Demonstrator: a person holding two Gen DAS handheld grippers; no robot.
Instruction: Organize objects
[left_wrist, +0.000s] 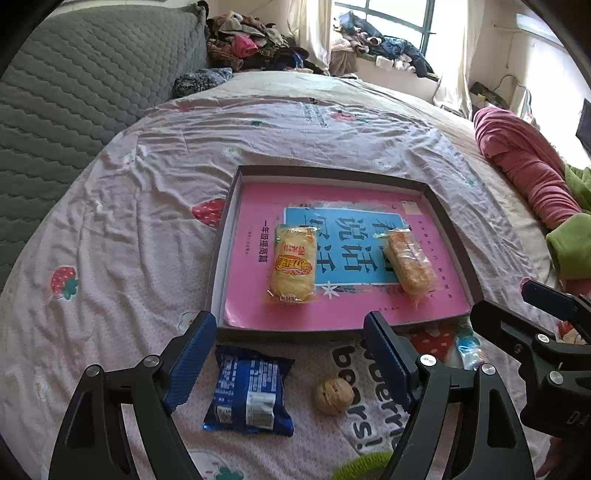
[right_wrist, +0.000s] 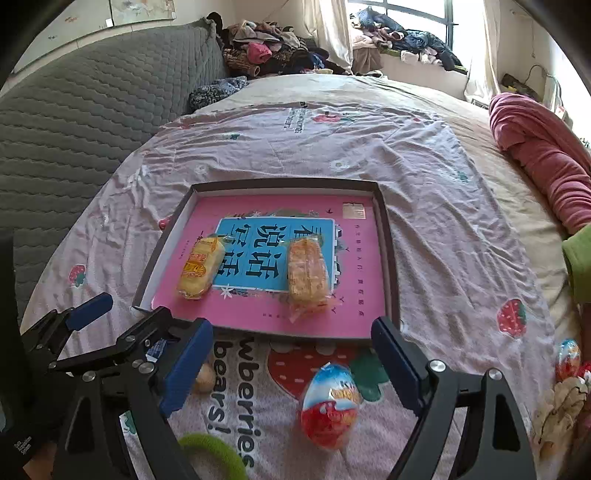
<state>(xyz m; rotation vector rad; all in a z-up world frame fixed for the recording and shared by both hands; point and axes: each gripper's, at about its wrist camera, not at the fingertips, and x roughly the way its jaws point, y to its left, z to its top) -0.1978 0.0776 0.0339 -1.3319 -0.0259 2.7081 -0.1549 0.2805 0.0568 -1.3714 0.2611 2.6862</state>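
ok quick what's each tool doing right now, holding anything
Left tool: open, holding nothing, above the blue packet.
Right tool: open, holding nothing, above the chocolate egg.

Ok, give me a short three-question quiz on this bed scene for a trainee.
1. True or false: the walnut lies inside the tray.
2. How many wrapped snacks lie in the tray?
3. What lies between the right gripper fingers? A) chocolate egg B) blue packet C) walnut

Key: 1 false, it lies on the bedsheet. 2 two: the yellow cake and the orange pastry. 3 A.
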